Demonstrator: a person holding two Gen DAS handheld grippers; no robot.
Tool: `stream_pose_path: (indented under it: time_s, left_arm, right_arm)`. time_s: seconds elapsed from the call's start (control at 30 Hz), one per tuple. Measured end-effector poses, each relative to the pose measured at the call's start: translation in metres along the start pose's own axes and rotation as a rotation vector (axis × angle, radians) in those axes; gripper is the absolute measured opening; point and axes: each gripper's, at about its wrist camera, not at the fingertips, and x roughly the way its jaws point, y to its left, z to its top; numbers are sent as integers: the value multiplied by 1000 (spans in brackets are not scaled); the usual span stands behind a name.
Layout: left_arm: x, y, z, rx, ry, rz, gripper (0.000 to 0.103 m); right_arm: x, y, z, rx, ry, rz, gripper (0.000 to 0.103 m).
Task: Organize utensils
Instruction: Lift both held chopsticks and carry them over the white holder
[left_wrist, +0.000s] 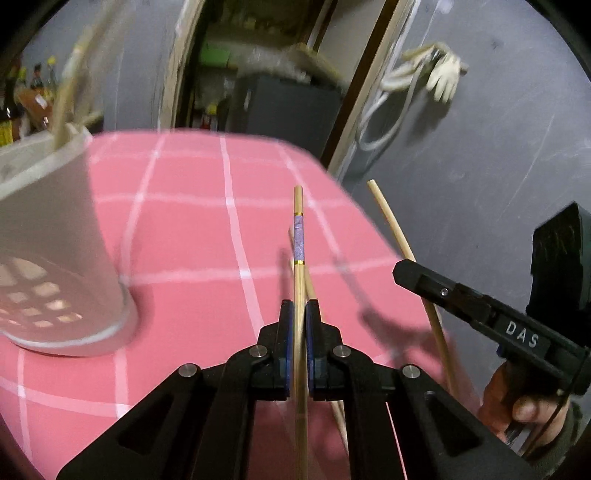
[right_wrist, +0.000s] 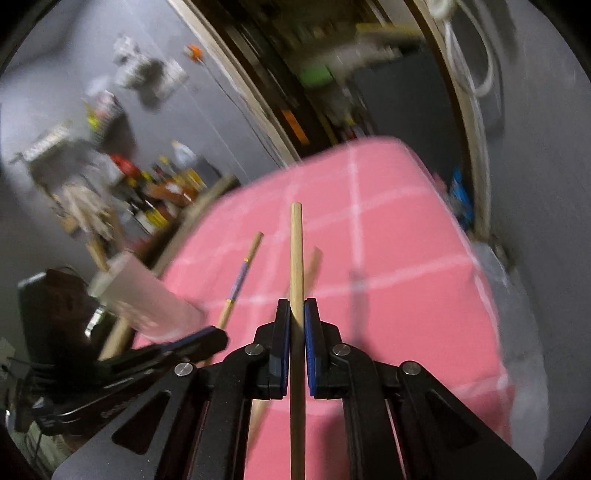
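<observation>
At the far left of the left wrist view, a white perforated holder (left_wrist: 55, 258) is standing on the pink checked tablecloth (left_wrist: 192, 229), with a few pale sticks (left_wrist: 70, 92) leaning out of its mouth (blurred, so I cannot tell what they are). It is looking like the place where the utensils belong.

Moving toward the middle, the left gripper (left_wrist: 300, 314) is clamping a patterned chopstick (left_wrist: 298, 243), its pads closed flat on the bamboo shaft below the purple band, the decorated end pointing away over the cloth. Another chopstick (left_wrist: 314, 295) seems to be lying on the cloth just beneath it, partly hidden.

Further right, the right gripper (right_wrist: 293, 314) is pinching a plain chopstick (right_wrist: 296, 251) in the same way, shaft running straight along the line of its fingers; in the left view this stick is hanging out past the table edge.

These chopsticks are likely handling as light, stiff and rather slick rods, prone to pivoting or sliding if held near an end. A hold near mid-shaft, as both are getting now, should be keeping them from swinging, and only modest squeeze is wanted (thin bamboo can snap). Dropping each tip-first into the holder would probably be the delicate part.
</observation>
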Motion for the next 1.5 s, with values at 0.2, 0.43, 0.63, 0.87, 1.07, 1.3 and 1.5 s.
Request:
stream_pose_path:
  time_s: [0.2,0.43,0.63,0.87,1.07,1.3,1.5]
  left_arm:
    - [-49,-7,7,15,-229,-1,4]
    - [-98,2,19,12,-427,39,4]
    - [-133,32,38,-18,-538,84,4]
    - [-166,86,60,-76,-635,154,4]
    - [-181,140,75,-153,-722,219,4]
    - [-193,179,78,-229,-811,276,4]
    - [-184,193,74,-256,-853,333,4]
  right_arm:
    - [-22,39,-2,-101,-229,75,5]
    - [-24,80,9,-170,-363,155,5]
    - [-6,115,33,-171,-428,264,5]
    - [23,160,64,-195,-484,365,5]
    - [44,190,81,-252,-574,390,5]
    - [58,192,80,-242,-665,337,5]
    - [63,181,76,-188,-726,291,5]
